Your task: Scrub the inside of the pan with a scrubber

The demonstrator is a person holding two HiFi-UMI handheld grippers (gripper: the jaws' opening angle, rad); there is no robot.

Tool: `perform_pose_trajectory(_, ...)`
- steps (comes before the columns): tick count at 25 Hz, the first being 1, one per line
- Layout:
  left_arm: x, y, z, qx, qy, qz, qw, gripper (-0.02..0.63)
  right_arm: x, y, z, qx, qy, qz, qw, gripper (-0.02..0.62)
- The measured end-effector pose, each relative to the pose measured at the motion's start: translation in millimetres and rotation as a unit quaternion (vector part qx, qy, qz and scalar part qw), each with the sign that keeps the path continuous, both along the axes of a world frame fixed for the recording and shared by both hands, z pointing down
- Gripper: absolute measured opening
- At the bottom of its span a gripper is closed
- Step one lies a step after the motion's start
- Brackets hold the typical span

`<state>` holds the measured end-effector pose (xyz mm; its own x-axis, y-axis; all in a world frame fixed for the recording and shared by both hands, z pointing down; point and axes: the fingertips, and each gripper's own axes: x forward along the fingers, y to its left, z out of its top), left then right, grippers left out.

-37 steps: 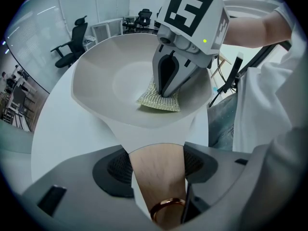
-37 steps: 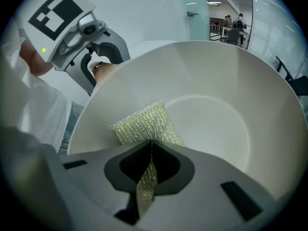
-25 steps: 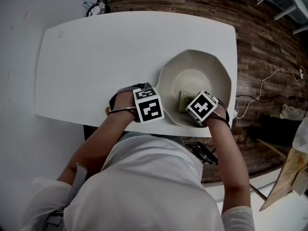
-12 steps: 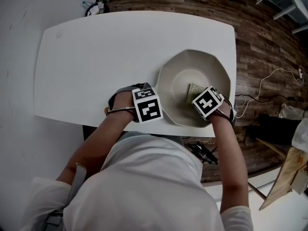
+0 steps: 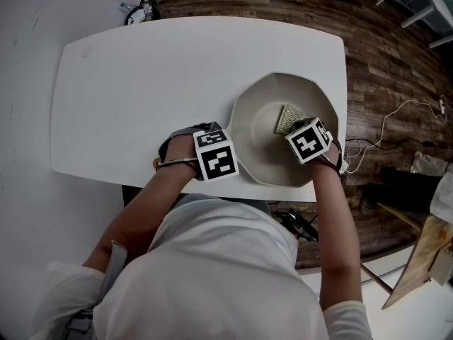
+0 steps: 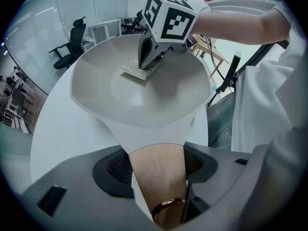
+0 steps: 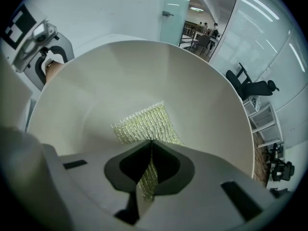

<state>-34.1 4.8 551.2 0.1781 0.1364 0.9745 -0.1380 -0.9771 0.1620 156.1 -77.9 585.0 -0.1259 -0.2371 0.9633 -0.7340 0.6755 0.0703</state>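
Observation:
A cream pan (image 5: 256, 129) with slanted walls sits at the right end of the white table (image 5: 141, 83). My left gripper (image 5: 233, 159) is at the pan's near-left side, shut on its wooden handle (image 6: 156, 177), which carries a copper ring. My right gripper (image 5: 296, 126) reaches into the pan, shut on a pale yellow-green woven scrubber (image 5: 288, 117). The scrubber (image 7: 144, 121) lies flat against the pan's inner wall (image 7: 192, 81) on the right side. In the left gripper view the right gripper (image 6: 147, 64) presses the scrubber (image 6: 134, 70) onto the far slope of the pan (image 6: 96, 81).
The pan reaches close to the table's right and near edges. A small dark object (image 5: 139, 10) stands at the table's far left corner. Wooden floor with a white cable (image 5: 396, 115) lies to the right. Office chairs (image 7: 252, 88) stand beyond the table.
My right gripper has slid the scrubber from the pan's near wall up to the right-hand wall. The left gripper and the pan have stayed put.

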Motion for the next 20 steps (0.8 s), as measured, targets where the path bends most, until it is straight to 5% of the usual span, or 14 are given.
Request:
perform_pose_trajectory(7,-0.7,-0.3,0.0,0.001,-0.001,0.001,1.0,0.267,-13.0,-17.4,-1.9,0.041,-0.016,0.003,0.999,0.026)
perform_pose_trajectory(20,0.5,1.1,0.4,-0.002,-0.008,0.004,1.0,0.267,-49.4,-15.5,-3.9,0.035,-0.173,0.008,0.984,0.026)
